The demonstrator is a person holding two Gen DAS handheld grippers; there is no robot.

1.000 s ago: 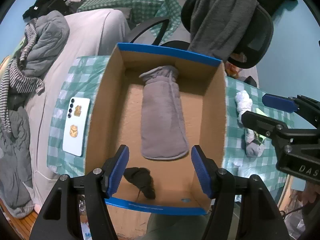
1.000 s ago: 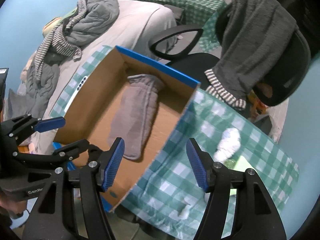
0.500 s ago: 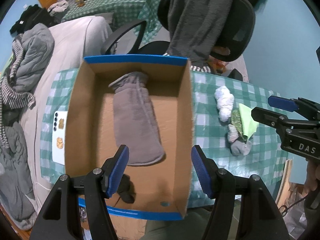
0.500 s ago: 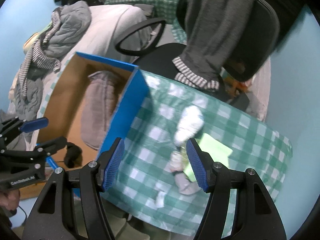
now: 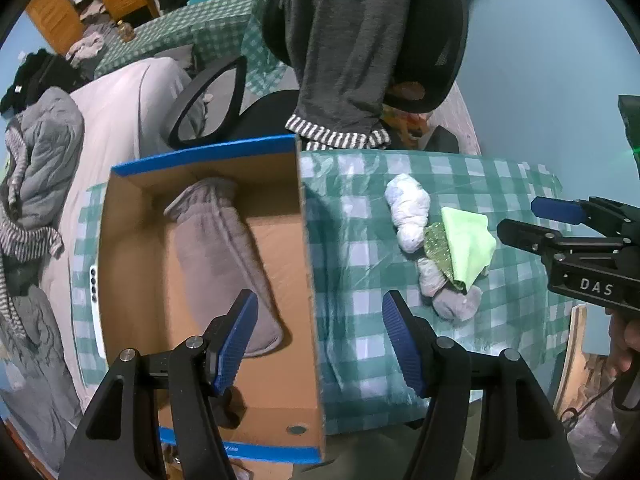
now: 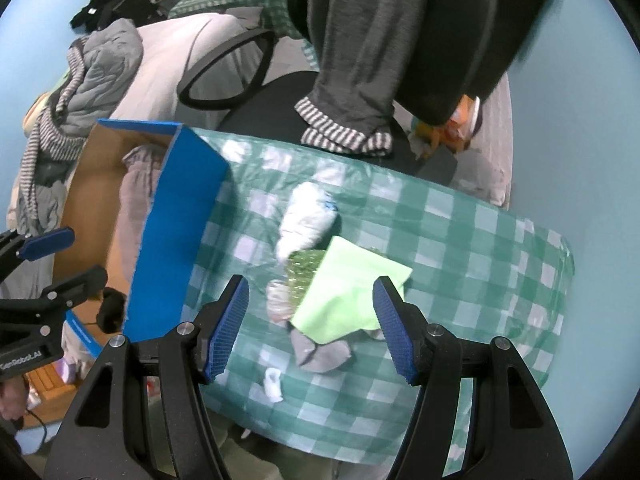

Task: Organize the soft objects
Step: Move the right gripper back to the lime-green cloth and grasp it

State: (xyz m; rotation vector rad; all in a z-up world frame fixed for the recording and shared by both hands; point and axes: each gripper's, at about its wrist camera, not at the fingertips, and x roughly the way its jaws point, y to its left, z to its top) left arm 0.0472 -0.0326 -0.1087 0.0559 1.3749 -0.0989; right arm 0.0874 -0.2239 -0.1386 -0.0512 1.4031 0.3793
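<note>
A cardboard box with blue rim [image 5: 308, 240] [image 6: 176, 216] stands on the left of a green checked table. In it lie a grey fleece pouch [image 5: 224, 256] and a small black item [image 5: 230, 404]. Right of the box lies a heap of soft things: a white bundle [image 5: 408, 212] [image 6: 308, 220], a light green cloth [image 5: 468, 244] [image 6: 352, 288], a green dotted piece [image 5: 436, 244] and grey socks [image 5: 452, 300] [image 6: 324, 352]. My left gripper [image 5: 318, 340] is open above the box's right wall. My right gripper [image 6: 310, 332] is open above the heap.
A black office chair [image 5: 400, 40] draped with a grey garment stands behind the table. A bed with grey clothes [image 5: 40, 184] lies to the left. A white phone [image 5: 94, 308] peeks out left of the box. The table's near edge [image 6: 320, 444] is close.
Both grippers have moved right, from over the box toward the heap of soft things. Both stay open and empty.
</note>
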